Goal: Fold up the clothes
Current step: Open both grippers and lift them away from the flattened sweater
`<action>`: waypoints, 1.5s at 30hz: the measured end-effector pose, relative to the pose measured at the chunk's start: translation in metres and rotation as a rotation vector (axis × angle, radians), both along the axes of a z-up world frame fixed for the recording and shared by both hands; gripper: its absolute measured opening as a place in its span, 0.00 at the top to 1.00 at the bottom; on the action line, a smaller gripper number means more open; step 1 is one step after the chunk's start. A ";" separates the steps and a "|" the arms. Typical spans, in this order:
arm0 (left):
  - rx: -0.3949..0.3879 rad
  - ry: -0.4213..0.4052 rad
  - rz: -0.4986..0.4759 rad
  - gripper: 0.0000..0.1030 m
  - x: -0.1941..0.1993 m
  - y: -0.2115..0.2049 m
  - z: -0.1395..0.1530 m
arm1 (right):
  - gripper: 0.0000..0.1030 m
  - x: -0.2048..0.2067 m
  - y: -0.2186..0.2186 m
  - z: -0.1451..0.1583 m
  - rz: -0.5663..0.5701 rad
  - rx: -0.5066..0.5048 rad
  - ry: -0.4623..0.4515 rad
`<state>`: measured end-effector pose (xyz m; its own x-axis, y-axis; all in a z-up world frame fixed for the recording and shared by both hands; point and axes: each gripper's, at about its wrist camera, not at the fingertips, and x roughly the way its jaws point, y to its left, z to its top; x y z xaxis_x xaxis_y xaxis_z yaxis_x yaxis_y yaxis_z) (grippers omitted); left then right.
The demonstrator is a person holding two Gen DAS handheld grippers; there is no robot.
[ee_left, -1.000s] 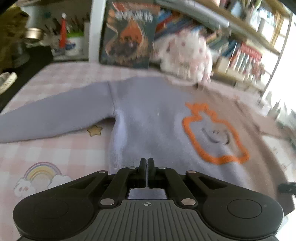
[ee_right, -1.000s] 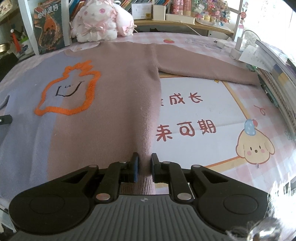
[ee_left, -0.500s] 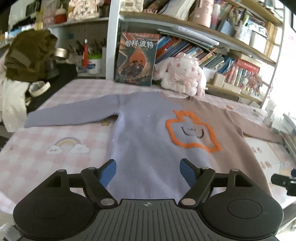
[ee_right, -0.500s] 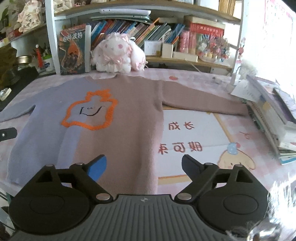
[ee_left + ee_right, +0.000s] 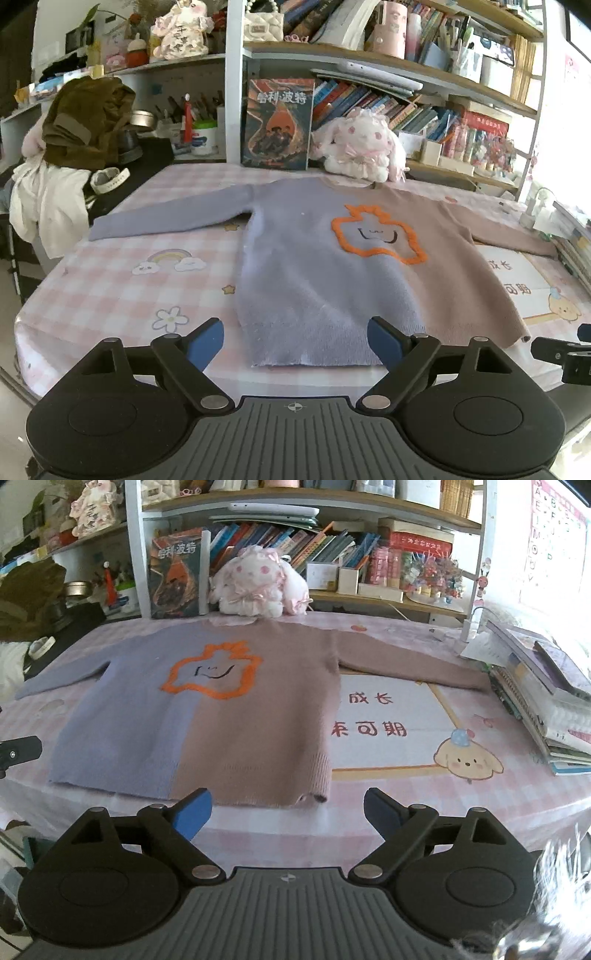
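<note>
The book point(image 5: 277, 123) standing at the back edge of the surface says 哈利·波特. The white panel point(image 5: 384, 716) on the tablecloth says 成长 and 未可期. The wall poster point(image 5: 554, 535) shows letters A, B, E, F.

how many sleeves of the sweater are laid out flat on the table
2: the purple sleeve stretches left, the brown sleeve stretches right toward the book stack. Neither is folded in.

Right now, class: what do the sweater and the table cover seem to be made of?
Sweater: soft knit, probably wool or acrylic; matte fuzzy surface, ribbed hem, raised orange yarn outline.
Table cover: probably printed plastic or coated cloth; smooth, faintly shiny, with flat cartoon prints.
</note>
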<state>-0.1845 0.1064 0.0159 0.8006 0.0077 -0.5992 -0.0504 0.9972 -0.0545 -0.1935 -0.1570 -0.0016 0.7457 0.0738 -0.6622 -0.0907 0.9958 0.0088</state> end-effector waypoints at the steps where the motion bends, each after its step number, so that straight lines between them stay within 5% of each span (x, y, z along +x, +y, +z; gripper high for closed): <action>1: 0.002 -0.001 0.000 0.15 -0.002 0.000 0.000 | 0.13 -0.001 0.000 0.001 -0.002 0.000 -0.002; 30: 0.011 0.032 -0.010 0.10 0.003 0.016 0.000 | 0.07 -0.003 0.012 0.000 -0.017 -0.012 0.006; 45: -0.066 0.092 -0.112 0.10 0.071 0.128 -0.017 | 0.05 0.028 0.100 -0.004 -0.174 -0.052 0.051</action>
